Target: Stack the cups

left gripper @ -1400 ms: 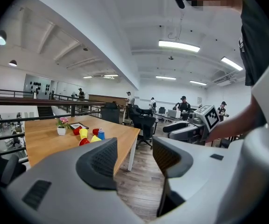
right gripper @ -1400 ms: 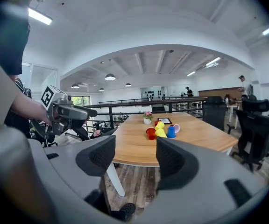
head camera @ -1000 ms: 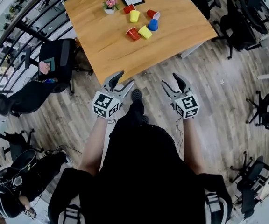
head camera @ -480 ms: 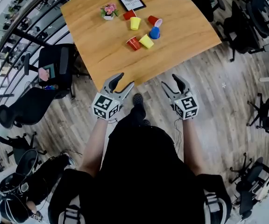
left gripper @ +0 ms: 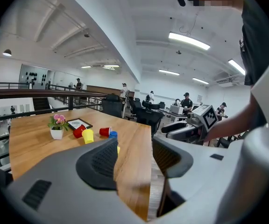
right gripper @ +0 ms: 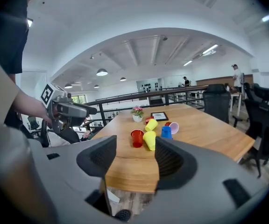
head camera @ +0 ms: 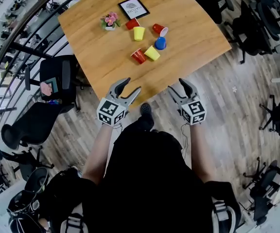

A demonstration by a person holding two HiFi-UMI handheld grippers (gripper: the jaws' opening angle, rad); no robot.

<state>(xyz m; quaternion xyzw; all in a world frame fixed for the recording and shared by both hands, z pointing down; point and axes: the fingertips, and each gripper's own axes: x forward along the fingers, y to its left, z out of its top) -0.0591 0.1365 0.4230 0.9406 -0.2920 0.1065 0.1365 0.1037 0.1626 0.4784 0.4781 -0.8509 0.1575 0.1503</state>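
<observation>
Holding both tools out ahead of us over the wood floor (head camera: 218, 96), we're not carrying anything yet. The left gripper (head camera: 129, 85) is sitting with its jaws spread wide and only the table's near edge showing through the gap. The right gripper (head camera: 178, 85) is gaping about the same, also empty. Just past the fingertips we're looking at the near corner of the wooden table (head camera: 101, 62), with a black office chair (head camera: 57, 72) parked off its left side. All the cups are bunched toward the far half of the table, well apart from both grippers and none stacked. Closest to us, a red cup (head camera: 138, 56) is standing open end up, just beside a yellow cup (head camera: 152, 53) that's lying on its side. Behind those, a blue cup (head camera: 160, 43) is sitting mouth down. Further back we're seeing a red cup with a pale inside (head camera: 159, 30) tipped over, a second yellow cup (head camera: 139, 33) and another red one (head camera: 132, 24). Farthest out, a little flower pot (head camera: 110, 21) and a framed picture (head camera: 133, 7) are sitting near the back edge.
</observation>
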